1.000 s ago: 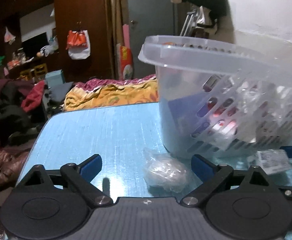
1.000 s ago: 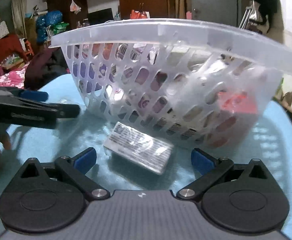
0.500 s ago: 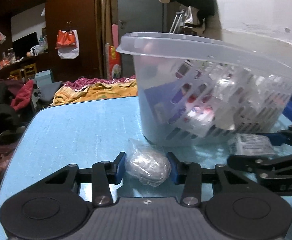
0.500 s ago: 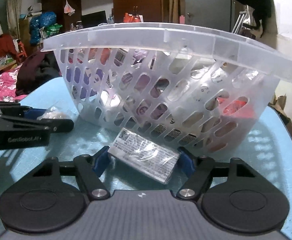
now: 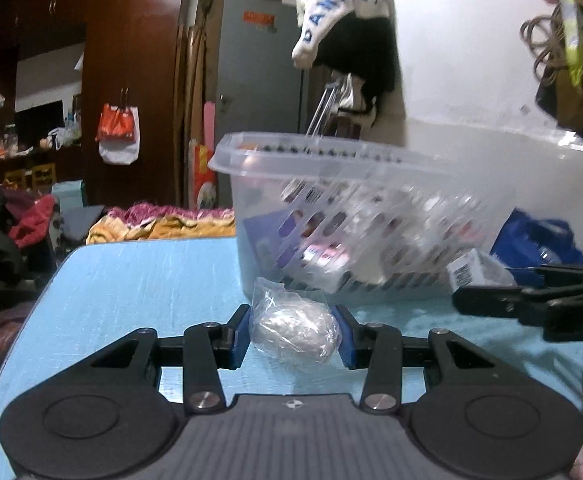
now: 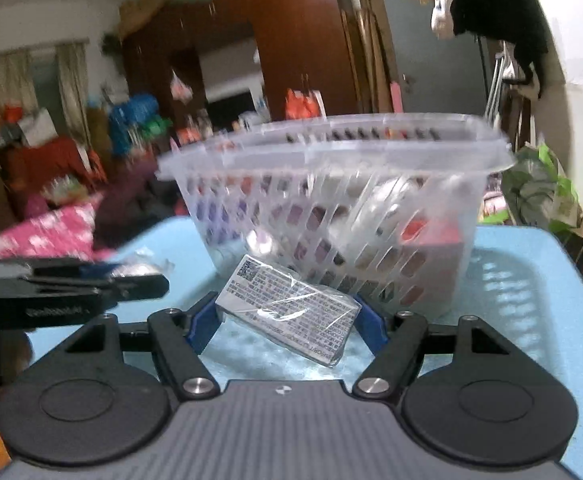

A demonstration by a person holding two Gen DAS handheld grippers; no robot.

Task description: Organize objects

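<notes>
Left wrist view: left gripper clamped on a clear-wrapped silvery bundle, pads pressing both sides, above the blue bench. Right gripper closed on a film-wrapped printed box, tilted. Just beyond both, a clear slotted basket full of packets, blocking the way ahead. Behind: dark wardrobes, cluttered bedding, grey door.

Your right tool grips a wrapped box just before the basket; your left tool sits to its left.
</notes>
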